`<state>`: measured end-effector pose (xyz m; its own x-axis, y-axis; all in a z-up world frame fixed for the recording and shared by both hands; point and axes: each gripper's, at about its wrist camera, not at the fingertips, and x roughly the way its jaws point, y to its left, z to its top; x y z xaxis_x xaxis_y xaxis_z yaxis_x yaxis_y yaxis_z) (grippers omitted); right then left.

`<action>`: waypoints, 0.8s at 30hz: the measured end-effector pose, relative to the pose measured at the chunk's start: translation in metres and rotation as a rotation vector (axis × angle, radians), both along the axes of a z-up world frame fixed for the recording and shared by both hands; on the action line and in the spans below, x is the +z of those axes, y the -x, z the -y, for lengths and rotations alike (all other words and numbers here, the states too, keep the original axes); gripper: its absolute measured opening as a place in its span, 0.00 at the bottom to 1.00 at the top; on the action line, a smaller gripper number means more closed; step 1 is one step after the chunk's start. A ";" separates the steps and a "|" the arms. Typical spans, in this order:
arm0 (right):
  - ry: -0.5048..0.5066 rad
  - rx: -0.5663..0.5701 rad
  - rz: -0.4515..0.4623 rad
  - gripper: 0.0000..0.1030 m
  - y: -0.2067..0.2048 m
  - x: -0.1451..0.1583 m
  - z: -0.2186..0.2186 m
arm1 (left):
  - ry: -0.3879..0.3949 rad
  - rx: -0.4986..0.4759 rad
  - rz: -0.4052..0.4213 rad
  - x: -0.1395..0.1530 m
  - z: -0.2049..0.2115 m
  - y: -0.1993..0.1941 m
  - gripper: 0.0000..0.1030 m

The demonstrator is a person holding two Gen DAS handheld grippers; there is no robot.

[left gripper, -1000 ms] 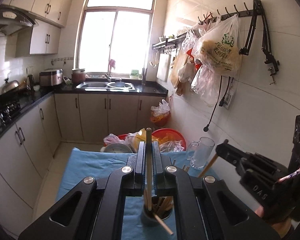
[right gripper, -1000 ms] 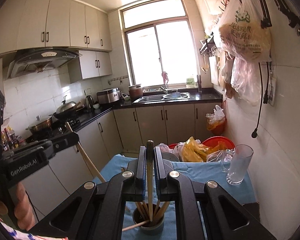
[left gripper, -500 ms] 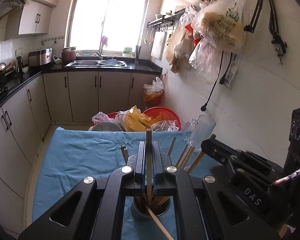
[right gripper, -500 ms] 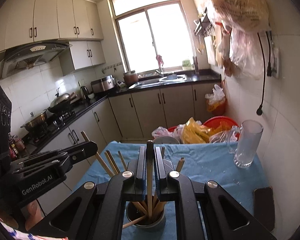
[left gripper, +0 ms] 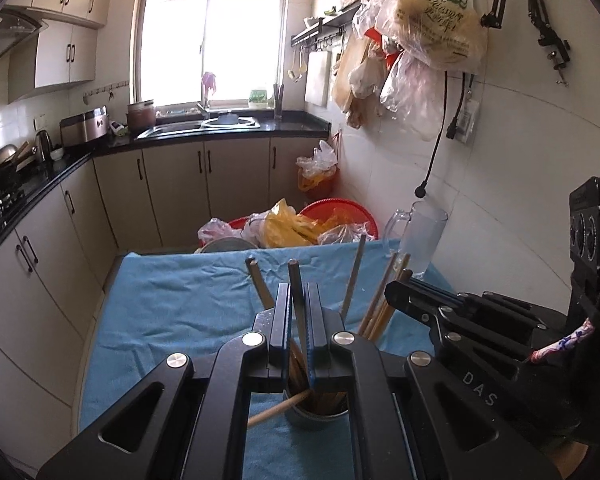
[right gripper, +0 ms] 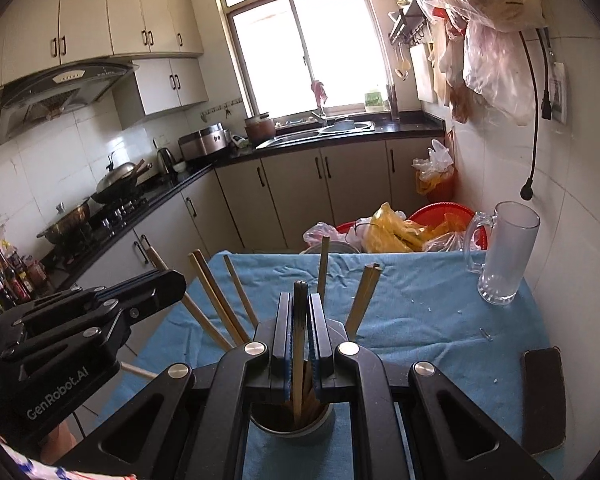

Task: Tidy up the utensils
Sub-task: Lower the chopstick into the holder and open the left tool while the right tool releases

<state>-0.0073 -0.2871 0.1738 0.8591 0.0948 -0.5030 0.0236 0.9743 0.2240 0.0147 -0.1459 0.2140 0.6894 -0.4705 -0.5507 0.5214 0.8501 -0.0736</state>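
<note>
A metal cup [left gripper: 318,414] [right gripper: 292,426] stands on the blue cloth [left gripper: 172,304] and holds several wooden chopsticks fanned outward. My left gripper [left gripper: 299,292] is shut on one upright chopstick [left gripper: 295,276] whose lower end reaches into the cup. My right gripper [right gripper: 300,300] is shut on another chopstick [right gripper: 299,344], dark at the top, that also runs down into the cup. Each gripper shows in the other's view: the right gripper [left gripper: 394,290] beside the cup's right, the left gripper [right gripper: 176,280] at its left.
A frosted glass mug [left gripper: 420,236] [right gripper: 504,256] stands at the cloth's far right by the tiled wall. A dark phone [right gripper: 542,396] lies at the near right edge. Red basins with plastic bags [right gripper: 396,232] sit beyond the table. Cabinets line the left.
Both grippers have sunk toward the cup with their chopsticks still gripped. The fanned chopsticks now rise up around the fingers.
</note>
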 end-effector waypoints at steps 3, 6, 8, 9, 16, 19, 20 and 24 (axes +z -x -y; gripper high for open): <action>0.003 -0.004 0.000 0.07 0.000 -0.001 0.000 | 0.003 0.006 -0.017 -0.004 -0.003 -0.003 0.06; 0.005 -0.006 0.000 0.07 -0.001 -0.001 0.000 | -0.001 0.010 -0.027 -0.008 -0.004 -0.004 0.06; 0.004 -0.006 0.000 0.07 -0.001 -0.001 0.000 | -0.007 0.013 -0.037 -0.011 -0.004 -0.005 0.06; 0.004 -0.006 0.000 0.07 -0.001 -0.001 0.000 | -0.011 0.015 -0.040 -0.013 -0.003 -0.005 0.06; 0.001 -0.013 -0.001 0.08 -0.001 -0.002 0.004 | -0.028 0.020 -0.048 -0.021 -0.003 -0.005 0.06; 0.000 -0.015 -0.001 0.08 -0.001 -0.002 0.005 | -0.028 0.019 -0.048 -0.020 -0.002 -0.005 0.06; 0.000 -0.014 -0.001 0.08 -0.001 -0.002 0.005 | -0.030 0.019 -0.046 -0.020 -0.002 -0.005 0.06; 0.000 -0.014 -0.002 0.08 -0.001 -0.002 0.004 | -0.029 0.020 -0.047 -0.021 -0.002 -0.005 0.06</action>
